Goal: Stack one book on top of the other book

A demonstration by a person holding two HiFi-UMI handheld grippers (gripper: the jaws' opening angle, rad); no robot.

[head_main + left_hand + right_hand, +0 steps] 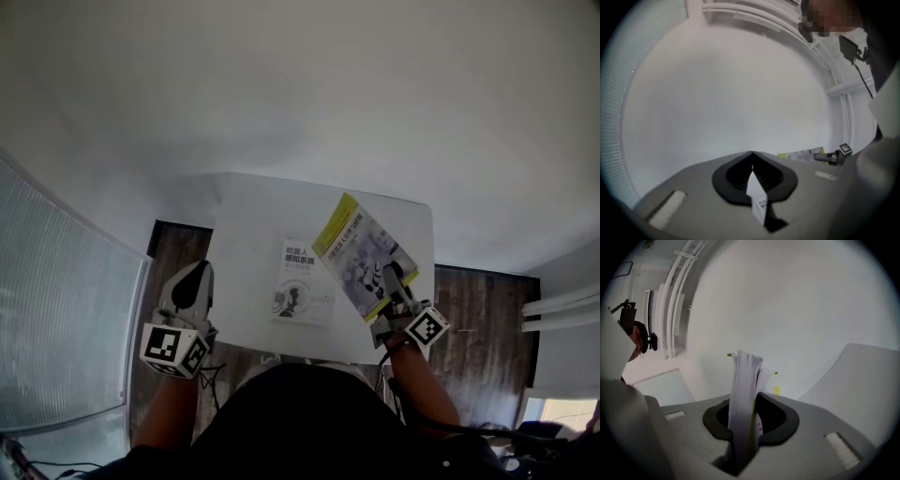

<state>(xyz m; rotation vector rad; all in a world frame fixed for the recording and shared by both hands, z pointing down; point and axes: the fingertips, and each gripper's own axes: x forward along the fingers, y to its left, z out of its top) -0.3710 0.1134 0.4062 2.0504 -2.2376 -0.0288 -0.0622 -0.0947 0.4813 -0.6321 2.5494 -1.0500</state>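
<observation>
You stand over one white table (253, 211) with rounded corners. It sits on a dark wood plank floor (478, 309), with a plain white wall (300, 84) beyond it at 12 o'clock. A ribbed translucent panel (56, 300) runs down the 9 o'clock side of the room, and white pipes (562, 309) show at 3 o'clock. There are two books. The thin white paperback book (305, 286) lies flat and face up on the table, near the edge closest to you. The yellow-edged paperback book with a grey cover picture (356, 248) sits at 2 o'clock of it, turned so its far corner points toward 11 o'clock. In the head view its long edge crosses the white book's right side, but the views do not show whether the two touch. There are also two grippers. Your right gripper (392, 281) is clamped on the yellow-edged book's corner at 5 o'clock, and its own view shows the page edges standing upright, pinched between the jaws. Your left gripper (197, 277) hangs off the table's 9 o'clock edge, above the floor, pointing toward 12 o'clock. Its jaws are closed tip to tip and hold neither book.
</observation>
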